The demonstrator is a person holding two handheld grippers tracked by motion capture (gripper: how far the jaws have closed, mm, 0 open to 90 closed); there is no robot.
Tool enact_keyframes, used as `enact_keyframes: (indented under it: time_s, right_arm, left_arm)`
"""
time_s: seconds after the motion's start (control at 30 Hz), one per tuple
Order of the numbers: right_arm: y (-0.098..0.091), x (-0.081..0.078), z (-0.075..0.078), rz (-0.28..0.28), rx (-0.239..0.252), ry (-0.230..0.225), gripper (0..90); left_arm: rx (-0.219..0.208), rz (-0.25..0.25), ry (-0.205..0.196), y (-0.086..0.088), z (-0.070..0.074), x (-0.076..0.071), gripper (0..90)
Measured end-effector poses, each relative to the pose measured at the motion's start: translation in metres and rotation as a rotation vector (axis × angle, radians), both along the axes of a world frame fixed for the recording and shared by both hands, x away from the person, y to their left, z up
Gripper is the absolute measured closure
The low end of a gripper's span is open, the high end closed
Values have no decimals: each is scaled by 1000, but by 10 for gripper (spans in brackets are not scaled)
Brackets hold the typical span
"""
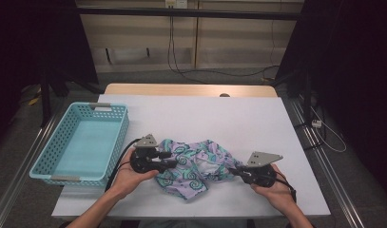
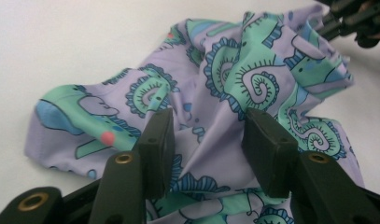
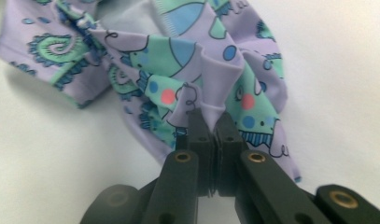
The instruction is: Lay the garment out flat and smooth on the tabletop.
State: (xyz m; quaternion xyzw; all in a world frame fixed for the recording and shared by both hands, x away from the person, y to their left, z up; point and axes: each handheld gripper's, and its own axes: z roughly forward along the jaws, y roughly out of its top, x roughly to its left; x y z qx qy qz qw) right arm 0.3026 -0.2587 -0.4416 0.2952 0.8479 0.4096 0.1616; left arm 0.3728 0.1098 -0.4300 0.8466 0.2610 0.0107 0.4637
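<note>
While the right gripper (image 3: 211,122) pinches a fold of crumpled lilac swirl-print cloth (image 1: 196,164), the left gripper (image 2: 207,140) straddles it, jaws apart.

Both grippers black – left gripper (image 1: 165,159), right gripper (image 1: 235,171); grey three-cornered top plates, brass-ringed screw holes, trailing black cables; forearms bare.

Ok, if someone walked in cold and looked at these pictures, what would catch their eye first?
Probably the crumpled lilac garment with teal swirl prints, lying near the front edge of the white table between the two hands. The right gripper is pinched shut on a fold of it, while the left gripper stands open over the cloth. An empty turquoise basket sits at the table's left edge.
</note>
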Motion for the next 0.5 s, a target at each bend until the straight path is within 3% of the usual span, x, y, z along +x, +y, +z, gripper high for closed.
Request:
enact_keyframes:
  time_s: [0.1, 0.3, 0.37, 0.5]
  right_arm:
    - [-2, 5, -1, -26, 8, -3, 881]
    - [-4, 8, 9, -65, 65, -33, 881]
    - [-6, 9, 13, -77, 81, -46, 882]
    - [-9, 13, 22, -98, 104, -76, 882]
  left_arm:
    - [25, -29, -3, -5, -3, -3, 594]
    - [39, -94, 17, -8, -1, -10, 788]
    - [39, -99, 15, -9, 2, -11, 858]
    - [12, -63, -28, -9, 14, -9, 869]
